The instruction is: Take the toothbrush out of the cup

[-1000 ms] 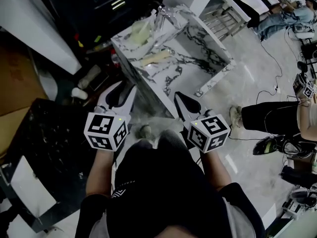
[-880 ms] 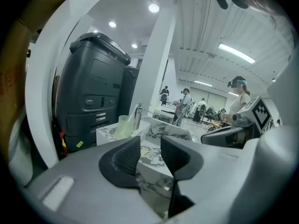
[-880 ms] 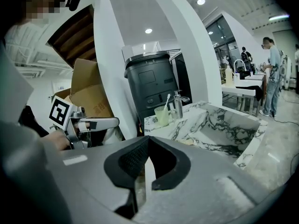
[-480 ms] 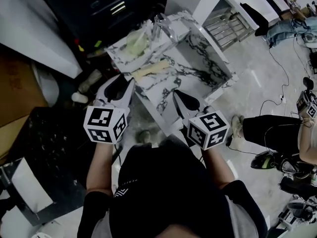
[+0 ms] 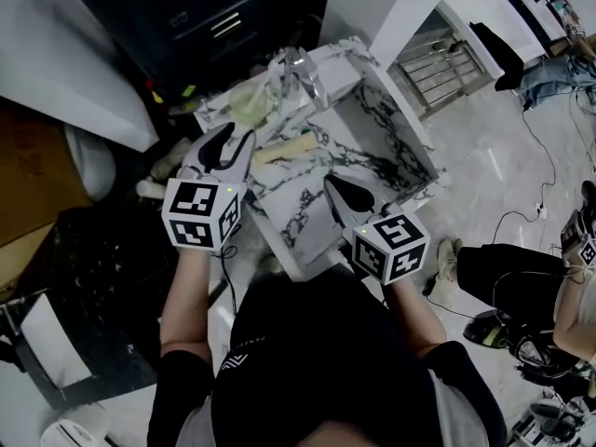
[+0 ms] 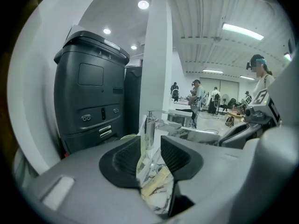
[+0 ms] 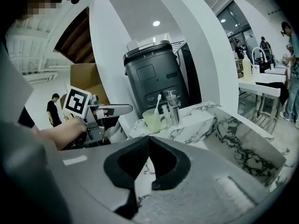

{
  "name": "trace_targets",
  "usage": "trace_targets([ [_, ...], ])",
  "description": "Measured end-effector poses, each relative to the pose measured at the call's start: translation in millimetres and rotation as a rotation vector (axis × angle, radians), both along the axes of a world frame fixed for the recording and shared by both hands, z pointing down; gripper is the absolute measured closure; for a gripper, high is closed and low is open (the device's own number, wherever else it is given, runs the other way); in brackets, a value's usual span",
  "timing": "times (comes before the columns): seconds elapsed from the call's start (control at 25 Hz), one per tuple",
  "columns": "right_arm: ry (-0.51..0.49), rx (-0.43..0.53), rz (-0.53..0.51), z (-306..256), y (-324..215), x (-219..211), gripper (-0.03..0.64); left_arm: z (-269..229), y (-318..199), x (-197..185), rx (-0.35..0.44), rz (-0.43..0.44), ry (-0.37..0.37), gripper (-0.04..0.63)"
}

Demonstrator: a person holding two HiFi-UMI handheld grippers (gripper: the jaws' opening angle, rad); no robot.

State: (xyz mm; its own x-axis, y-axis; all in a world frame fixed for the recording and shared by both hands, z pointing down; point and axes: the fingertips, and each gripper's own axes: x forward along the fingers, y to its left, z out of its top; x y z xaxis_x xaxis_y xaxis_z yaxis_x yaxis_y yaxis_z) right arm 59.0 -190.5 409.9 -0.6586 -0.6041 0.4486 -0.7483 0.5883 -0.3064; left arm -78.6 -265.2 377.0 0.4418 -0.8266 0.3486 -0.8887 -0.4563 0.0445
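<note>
Approach step: L hand-held gripper (image 5: 223, 145) was slightly parted, R hand-held gripper (image 5: 337, 192) closed, both empty. Next: reach cup (image 5: 244, 105) at 12, pinch toothbrush (image 7: 158, 101).

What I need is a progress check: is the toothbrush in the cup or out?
In. The toothbrush stands in the green cup on the marble counter, head above the rim.
</note>
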Motion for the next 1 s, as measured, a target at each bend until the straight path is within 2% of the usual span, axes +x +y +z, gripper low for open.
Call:
trace_targets([
  [0.44, -0.007, -0.051, -0.04, 11, -31, 12, 0.614, 11, -58, 10, -0.039, 0.004, -0.073, 0.446],
  [1.0, -0.013, -0.083, -0.051, 22, -49, 11, 0.614, 35, -106, 20, -0.106, 0.078, -0.206, 0.449],
])
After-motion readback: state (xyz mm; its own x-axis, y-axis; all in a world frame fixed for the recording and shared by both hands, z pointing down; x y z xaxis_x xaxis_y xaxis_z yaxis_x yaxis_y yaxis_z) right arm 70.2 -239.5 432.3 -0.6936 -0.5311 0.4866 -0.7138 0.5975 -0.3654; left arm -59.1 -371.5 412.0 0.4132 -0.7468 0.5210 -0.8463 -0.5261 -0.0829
